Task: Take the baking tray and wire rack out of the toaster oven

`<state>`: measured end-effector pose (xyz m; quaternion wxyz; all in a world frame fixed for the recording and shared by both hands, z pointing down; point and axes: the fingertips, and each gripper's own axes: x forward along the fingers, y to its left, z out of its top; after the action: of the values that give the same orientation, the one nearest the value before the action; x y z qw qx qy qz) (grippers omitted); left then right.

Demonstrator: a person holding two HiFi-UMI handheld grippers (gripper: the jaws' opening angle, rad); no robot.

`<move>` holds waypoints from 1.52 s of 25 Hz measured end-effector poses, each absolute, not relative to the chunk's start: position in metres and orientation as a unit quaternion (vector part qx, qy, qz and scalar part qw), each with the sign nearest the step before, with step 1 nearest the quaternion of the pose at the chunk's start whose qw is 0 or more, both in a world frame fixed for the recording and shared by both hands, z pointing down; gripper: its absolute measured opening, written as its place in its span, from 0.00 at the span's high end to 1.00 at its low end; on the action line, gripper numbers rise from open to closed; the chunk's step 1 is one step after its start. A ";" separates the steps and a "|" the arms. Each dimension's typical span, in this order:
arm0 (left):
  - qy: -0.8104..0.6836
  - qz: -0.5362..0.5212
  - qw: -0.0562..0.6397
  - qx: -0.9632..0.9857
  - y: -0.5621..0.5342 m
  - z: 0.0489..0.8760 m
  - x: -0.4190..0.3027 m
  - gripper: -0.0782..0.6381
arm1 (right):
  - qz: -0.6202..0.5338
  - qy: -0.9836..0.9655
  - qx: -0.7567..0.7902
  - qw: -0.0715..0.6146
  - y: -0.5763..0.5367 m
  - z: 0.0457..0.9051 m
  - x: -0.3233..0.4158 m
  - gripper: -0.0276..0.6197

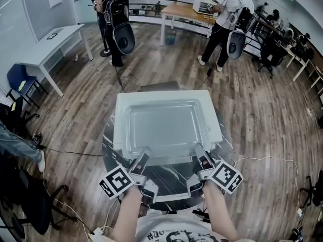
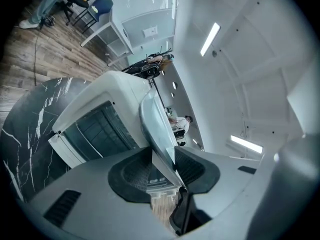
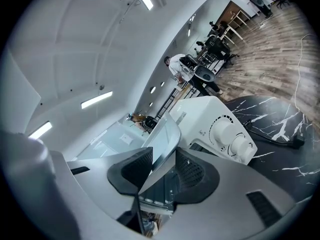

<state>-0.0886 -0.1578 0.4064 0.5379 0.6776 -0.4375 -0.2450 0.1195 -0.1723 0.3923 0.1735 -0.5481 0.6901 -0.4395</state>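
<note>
Left tool (image 1: 144, 154) and right tool (image 1: 201, 154) were each clamped on the baking tray's (image 1: 166, 125) near rim, jaws part-open. The toaster oven (image 2: 95, 129) sat just ahead of both tools, on the bench (image 1: 169, 179).

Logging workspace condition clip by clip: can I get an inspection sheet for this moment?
Surface: round black marble-pattern table, only partly in view.
Job's things: silver metal baking tray is out of the white toaster oven and held in the air by its near rim; the wire rack cannot be made out.
Clutter: nothing seen on the table.
Grippers: left gripper and right gripper are each shut on the tray's near rim.
Cables: black cable on the tabletop beside the oven; thin floor cable to the left.
Surroundings: wood-plank floor, white desk, one standing person and another person further back.
</note>
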 end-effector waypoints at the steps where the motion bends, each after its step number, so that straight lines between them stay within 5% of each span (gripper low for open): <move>1: -0.436 -0.247 0.539 0.677 -0.158 0.407 -0.089 0.70 | -0.440 0.690 -0.548 0.175 -0.173 0.392 0.119 0.76; 23: -0.440 -0.247 0.532 0.680 -0.159 0.405 -0.086 0.69 | -0.435 0.697 -0.545 0.167 -0.181 0.390 0.121 0.76; 38: -0.409 -0.297 0.511 0.695 -0.119 0.392 -0.087 0.67 | -0.409 0.722 -0.530 0.172 -0.151 0.381 0.128 0.64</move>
<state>-0.0872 -0.1195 0.3922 0.5109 0.6953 -0.4090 -0.2971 0.1279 -0.1505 0.3812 0.1715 -0.5302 0.7224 -0.4093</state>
